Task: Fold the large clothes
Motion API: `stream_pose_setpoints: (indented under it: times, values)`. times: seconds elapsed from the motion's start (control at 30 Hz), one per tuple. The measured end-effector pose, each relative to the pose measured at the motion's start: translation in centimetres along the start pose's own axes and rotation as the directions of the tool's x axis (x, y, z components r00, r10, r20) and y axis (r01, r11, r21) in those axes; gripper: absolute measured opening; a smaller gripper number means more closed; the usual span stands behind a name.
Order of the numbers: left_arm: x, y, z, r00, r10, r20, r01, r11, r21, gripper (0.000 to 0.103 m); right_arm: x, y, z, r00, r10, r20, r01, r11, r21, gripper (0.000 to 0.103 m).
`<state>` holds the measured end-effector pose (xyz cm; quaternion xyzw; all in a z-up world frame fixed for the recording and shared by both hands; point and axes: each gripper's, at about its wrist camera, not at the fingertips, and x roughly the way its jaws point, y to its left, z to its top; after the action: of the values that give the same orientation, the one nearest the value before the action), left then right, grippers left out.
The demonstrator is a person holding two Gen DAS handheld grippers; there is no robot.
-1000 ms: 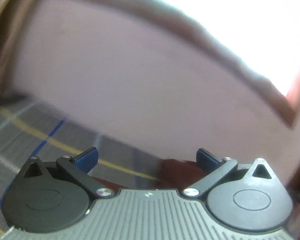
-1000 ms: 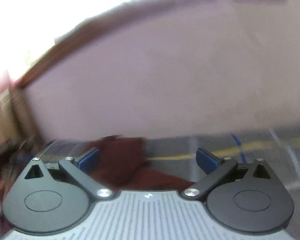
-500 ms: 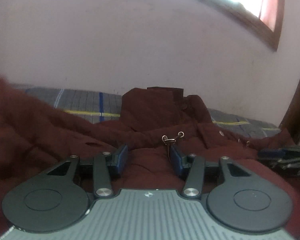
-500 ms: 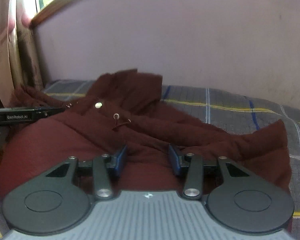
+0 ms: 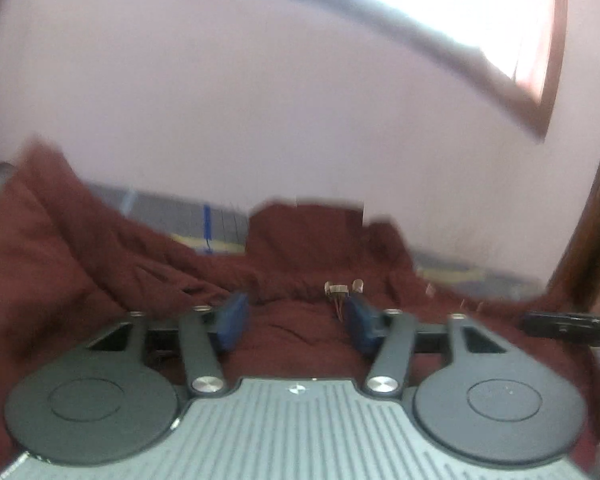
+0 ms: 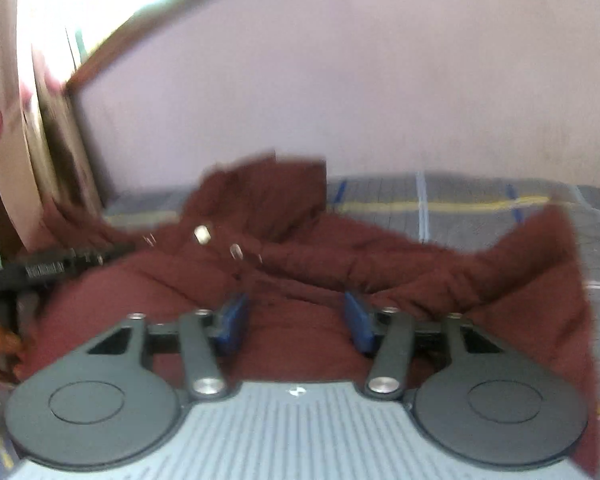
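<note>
A maroon padded jacket [image 5: 300, 240] lies spread and rumpled on a grey checked bed cover [image 5: 172, 216]. Its collar stands up at the far side and metal snaps and a drawstring end [image 5: 338, 290] show near the front. My left gripper [image 5: 296, 320] hovers low over the jacket's body; its jaws are opening, with fabric lying between the blue pads [image 5: 234, 320], which do not press on it. In the right wrist view the same jacket [image 6: 380, 256] fills the middle. My right gripper [image 6: 296, 320] is also opening over the fabric, pads apart from it.
A pale pink wall [image 5: 260, 100] rises just behind the bed. A wood-framed window [image 5: 540, 92] is at the upper right, with a wooden post [image 5: 596, 220] beside it. The other gripper's black body [image 6: 40, 270] shows at the left of the right wrist view, near a curtain [image 6: 16, 160].
Both views swung down from the wall onto the jacket. Both pairs of jaws went from wide to narrow over the fabric, then widened again. Both grippers have sunk closer to the jacket.
</note>
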<state>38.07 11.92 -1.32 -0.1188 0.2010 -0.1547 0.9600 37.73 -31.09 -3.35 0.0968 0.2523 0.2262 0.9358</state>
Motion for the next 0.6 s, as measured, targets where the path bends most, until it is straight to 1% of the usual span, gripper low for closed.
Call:
stream_pose_setpoints:
  times: [0.03, 0.07, 0.1, 0.13, 0.17, 0.2, 0.23, 0.27, 0.3, 0.33, 0.37, 0.4, 0.5, 0.6]
  values:
    - [-1.5, 0.6, 0.5, 0.999, 0.003, 0.047, -0.001, 0.999, -0.036, 0.083, -1.5, 0.2, 0.3, 0.999, -0.016, 0.048, 0.016, 1.0, -0.01, 0.077]
    - [-2.7, 1.2, 0.8, 0.996, 0.011, 0.092, -0.006, 0.998, -0.059, 0.089, -3.0, 0.3, 0.5, 0.995, -0.042, 0.094, 0.045, 0.999, -0.03, 0.082]
    - [-3.8, 2.0, 1.2, 0.991, 0.026, 0.132, -0.015, 0.997, -0.081, 0.089, -4.1, 0.2, 0.8, 0.991, -0.057, 0.118, 0.062, 0.997, -0.046, 0.088]
    - [-4.6, 2.9, 1.6, 0.988, 0.047, 0.15, -0.032, 0.994, -0.102, 0.089, -4.5, 0.0, 1.2, 0.991, -0.063, 0.12, 0.07, 0.996, -0.055, 0.088]
    - [-5.1, 4.1, 1.9, 0.986, 0.079, 0.147, -0.06, 0.99, -0.129, 0.089, -4.7, -0.4, 1.4, 0.99, -0.084, 0.113, 0.091, 0.994, -0.06, 0.088]
    - [-5.2, 5.1, 2.1, 0.986, 0.1, 0.135, -0.079, 0.985, -0.155, 0.089, -4.7, -0.8, 1.6, 0.987, -0.123, 0.104, 0.13, 0.99, -0.059, 0.088]
    - [-5.3, 6.1, 2.0, 0.986, 0.117, 0.121, -0.095, 0.98, -0.176, 0.085, -4.4, -1.5, 1.6, 0.984, -0.155, 0.088, 0.159, 0.986, -0.04, 0.088]
    - [-5.1, 7.1, 1.8, 0.987, 0.134, 0.09, -0.115, 0.975, -0.192, 0.08, -4.0, -2.3, 1.6, 0.985, -0.161, 0.068, 0.162, 0.987, -0.009, 0.088]
    - [-4.8, 7.7, 1.5, 0.987, 0.146, 0.062, -0.131, 0.971, -0.198, 0.077, -3.4, -3.0, 1.3, 0.985, -0.168, 0.04, 0.167, 0.986, 0.021, 0.087]
    - [-4.4, 8.3, 1.1, 0.989, 0.146, 0.036, -0.135, 0.969, -0.206, 0.073, -2.7, -3.5, 0.8, 0.984, -0.181, 0.002, 0.181, 0.983, 0.034, 0.087]
    - [-4.1, 8.7, 0.6, 0.991, 0.136, 0.013, -0.13, 0.967, -0.218, 0.072, -1.8, -3.7, 0.2, 0.982, -0.183, -0.036, 0.185, 0.982, 0.033, 0.087]
    - [-3.7, 9.0, 0.2, 0.992, 0.13, -0.004, -0.127, 0.966, -0.224, 0.071, -1.2, -3.6, -0.4, 0.981, -0.188, -0.05, 0.19, 0.982, 0.022, 0.088]
    - [-3.0, 9.4, -0.7, 0.992, 0.122, -0.037, -0.127, 0.965, -0.228, 0.07, -0.5, -3.4, -1.4, 0.978, -0.203, -0.056, 0.205, 0.978, 0.032, 0.088]
    - [-2.9, 10.5, -1.5, 0.995, 0.086, -0.051, -0.097, 0.955, -0.281, 0.068, 0.1, -3.9, -2.2, 0.98, -0.189, -0.062, 0.192, 0.979, 0.061, 0.088]
